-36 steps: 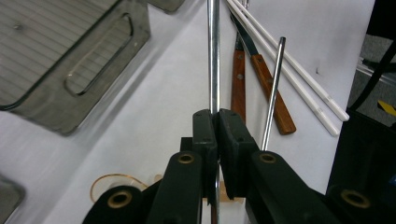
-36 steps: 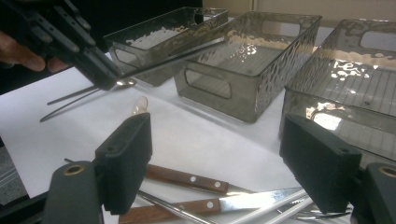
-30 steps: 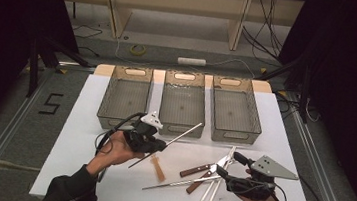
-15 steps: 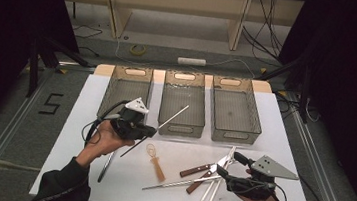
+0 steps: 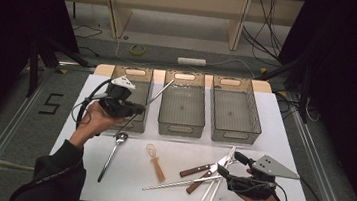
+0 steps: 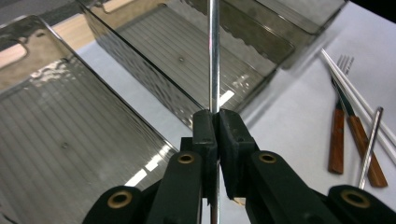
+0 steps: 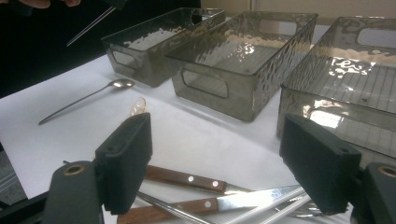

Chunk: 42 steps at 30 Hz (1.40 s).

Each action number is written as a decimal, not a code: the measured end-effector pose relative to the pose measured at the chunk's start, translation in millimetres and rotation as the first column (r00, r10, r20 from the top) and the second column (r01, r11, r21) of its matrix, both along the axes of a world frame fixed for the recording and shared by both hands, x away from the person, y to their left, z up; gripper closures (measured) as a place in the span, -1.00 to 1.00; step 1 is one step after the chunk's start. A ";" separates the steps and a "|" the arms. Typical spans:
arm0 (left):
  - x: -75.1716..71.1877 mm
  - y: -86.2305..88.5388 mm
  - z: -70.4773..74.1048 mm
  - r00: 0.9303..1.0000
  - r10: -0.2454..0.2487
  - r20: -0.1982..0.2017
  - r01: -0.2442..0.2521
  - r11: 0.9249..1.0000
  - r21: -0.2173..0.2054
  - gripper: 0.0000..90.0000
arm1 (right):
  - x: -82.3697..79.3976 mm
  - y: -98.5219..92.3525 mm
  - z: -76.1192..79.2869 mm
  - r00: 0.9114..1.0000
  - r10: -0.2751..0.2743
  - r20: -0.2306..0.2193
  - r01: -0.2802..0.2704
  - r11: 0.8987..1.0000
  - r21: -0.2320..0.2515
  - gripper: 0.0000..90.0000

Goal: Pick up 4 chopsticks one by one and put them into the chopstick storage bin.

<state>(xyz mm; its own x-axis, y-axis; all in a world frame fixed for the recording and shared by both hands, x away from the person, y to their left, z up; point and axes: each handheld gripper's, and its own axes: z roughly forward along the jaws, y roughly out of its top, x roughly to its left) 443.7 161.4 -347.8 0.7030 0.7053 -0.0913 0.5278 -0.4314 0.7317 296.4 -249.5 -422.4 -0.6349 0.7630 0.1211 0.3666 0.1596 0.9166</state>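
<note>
Above the left bin (image 5: 134, 98) of 3 at the back of the white table (image 5: 178, 181), we log item 1: a thin metal rod (image 5: 159, 92), clamped in the left gripper (image 5: 133, 108). The jaws are pressed tight on the rod, which in the left gripper view (image 6: 213, 56) runs straight out from between the black pads and also passes back below them. In the high view its long axis slants up and to the right, the free tip reaching over the gap toward the middle bin (image 5: 182, 108), the lower end trailing down toward the spoon (image 5: 113, 151) on the table. We judge the coming move to turn on this: the rod lies across the left bin's right wall rather than along the bin, so it would want turning to run lengthwise before it goes in. The left hand (image 5: 95, 122) is raised, forearm angled in from the bottom left, and is by far the nearer hand to the bins. Item 2: the right gripper (image 5: 225, 166), low at the front right, jaws wide apart and holding nothing, resting just above a heap of 2 wooden-handled knives (image 7: 187, 179) and pale sticks (image 5: 215, 185). Item 3: a small whisk (image 5: 155, 159), alone between spoon and heap.
</note>
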 end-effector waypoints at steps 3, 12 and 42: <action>11.0 4.2 1.2 0.999 0.043 0.012 -0.043 0.999 0.006 0.89 | -0.1 -0.3 0.3 1.000 0.000 0.002 0.000 1.000 0.007 -0.41; 38.7 17.1 0.5 0.992 0.127 0.017 -0.127 0.992 -0.001 0.89 | 0.6 -1.2 -0.3 1.000 0.002 -0.002 -0.002 1.000 0.018 -0.42; 89.6 57.7 -28.8 0.940 0.339 0.026 -0.338 0.940 -0.051 0.89 | 1.4 -0.4 -1.9 1.000 0.012 -0.009 -0.012 0.999 0.030 -0.42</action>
<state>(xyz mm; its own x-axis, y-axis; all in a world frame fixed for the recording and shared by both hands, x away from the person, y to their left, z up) 533.3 219.1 -376.6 0.4267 0.8978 -0.1089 0.6118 -0.1978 0.7659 297.8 -249.9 -424.3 -0.6428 0.7513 0.1494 0.3735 0.1371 0.9175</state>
